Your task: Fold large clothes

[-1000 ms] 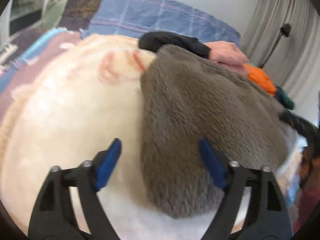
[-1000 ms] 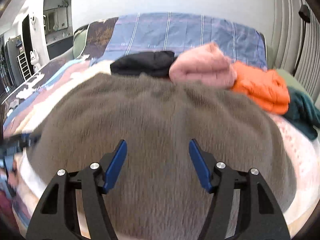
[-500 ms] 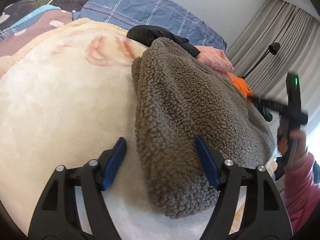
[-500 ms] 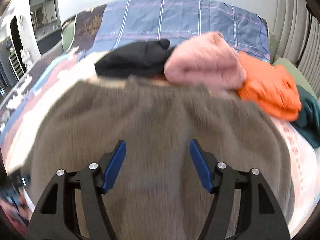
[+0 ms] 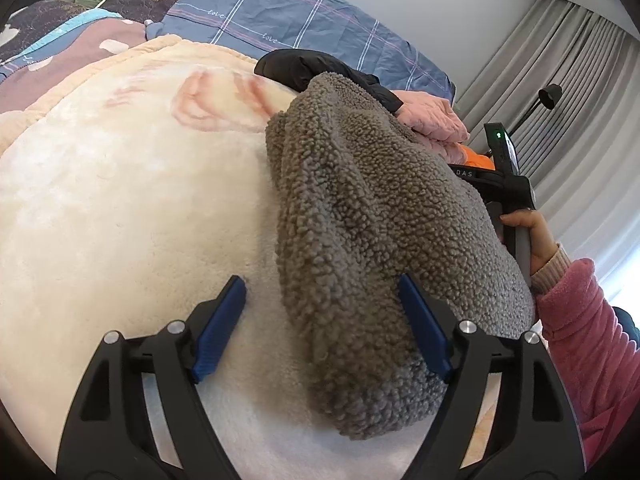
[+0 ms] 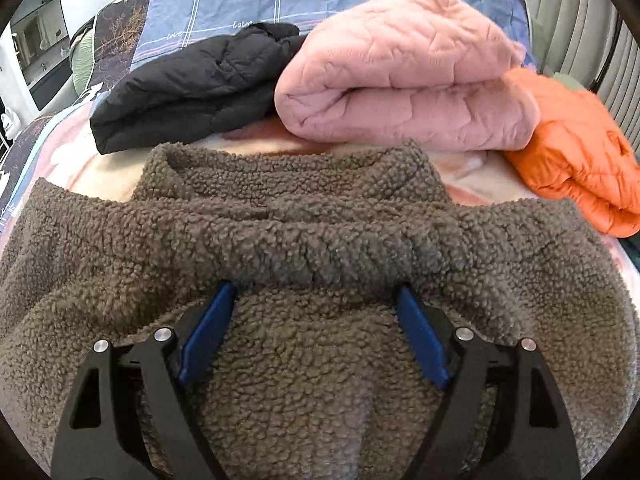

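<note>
Grey-brown sherpa fleece jacket (image 6: 320, 240) lies folded over on the cream blanket (image 5: 120, 200), apparently mid-fold; black, pink and orange jackets are stacked at twelve o'clock. Both grippers' fingers, left (image 5: 322, 320) and right (image 6: 316, 330), have just been opening and stand apart, nothing clamped.

I am working in a home bedroom. A bed is lying under me with a cream plush blanket (image 5: 120, 208) and a blue checked pillow (image 5: 280, 20) (the word "love" is stitched on it). Grey curtains (image 5: 568, 80) are hanging at the right, and folded jackets are sitting near the pillow: black (image 6: 192, 88), pink (image 6: 404, 84), orange (image 6: 576, 160).
</note>
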The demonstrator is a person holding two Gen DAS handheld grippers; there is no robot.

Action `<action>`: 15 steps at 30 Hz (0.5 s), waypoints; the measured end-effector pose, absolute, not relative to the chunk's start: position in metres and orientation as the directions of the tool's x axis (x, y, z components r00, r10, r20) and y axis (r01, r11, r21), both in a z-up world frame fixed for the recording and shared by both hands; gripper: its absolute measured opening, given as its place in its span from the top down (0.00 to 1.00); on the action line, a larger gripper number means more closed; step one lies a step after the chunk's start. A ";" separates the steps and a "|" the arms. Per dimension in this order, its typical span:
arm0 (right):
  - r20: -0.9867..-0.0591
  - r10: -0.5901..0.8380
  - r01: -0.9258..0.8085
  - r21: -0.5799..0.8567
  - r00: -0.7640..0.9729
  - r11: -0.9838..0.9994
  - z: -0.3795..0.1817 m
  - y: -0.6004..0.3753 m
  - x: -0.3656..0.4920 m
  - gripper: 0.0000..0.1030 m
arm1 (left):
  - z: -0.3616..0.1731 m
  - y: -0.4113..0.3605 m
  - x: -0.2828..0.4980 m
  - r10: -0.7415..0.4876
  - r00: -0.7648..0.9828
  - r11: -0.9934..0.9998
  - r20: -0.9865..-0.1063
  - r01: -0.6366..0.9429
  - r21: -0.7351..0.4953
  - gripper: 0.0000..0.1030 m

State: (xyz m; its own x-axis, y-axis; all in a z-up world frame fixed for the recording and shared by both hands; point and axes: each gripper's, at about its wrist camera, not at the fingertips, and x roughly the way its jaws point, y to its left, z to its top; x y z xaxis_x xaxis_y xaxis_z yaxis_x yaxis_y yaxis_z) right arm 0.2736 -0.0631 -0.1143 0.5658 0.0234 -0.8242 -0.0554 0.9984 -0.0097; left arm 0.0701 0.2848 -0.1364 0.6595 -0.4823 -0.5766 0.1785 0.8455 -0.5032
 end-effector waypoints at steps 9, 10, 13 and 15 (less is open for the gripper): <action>-0.558 -0.001 -0.221 -0.330 0.830 0.918 -0.043 0.007 0.134 0.18 | -0.103 0.305 0.087 -0.408 0.664 0.886 -0.627 0.123 -0.446 0.19; -0.522 0.039 -0.270 -0.376 0.852 0.886 -0.040 0.022 0.110 0.17 | -0.097 0.307 0.098 -0.399 0.668 0.895 -0.628 0.134 -0.426 0.18; -0.460 0.176 -0.417 -0.499 0.870 0.759 -0.052 0.068 0.034 0.17 | -0.099 0.310 0.144 -0.496 0.587 0.850 -0.640 0.180 -0.494 0.16; -0.466 0.259 -0.504 -0.539 0.846 0.675 -0.067 0.094 -0.007 0.16 | -0.111 0.308 0.176 -0.563 0.503 0.810 -0.656 0.177 -0.559 0.16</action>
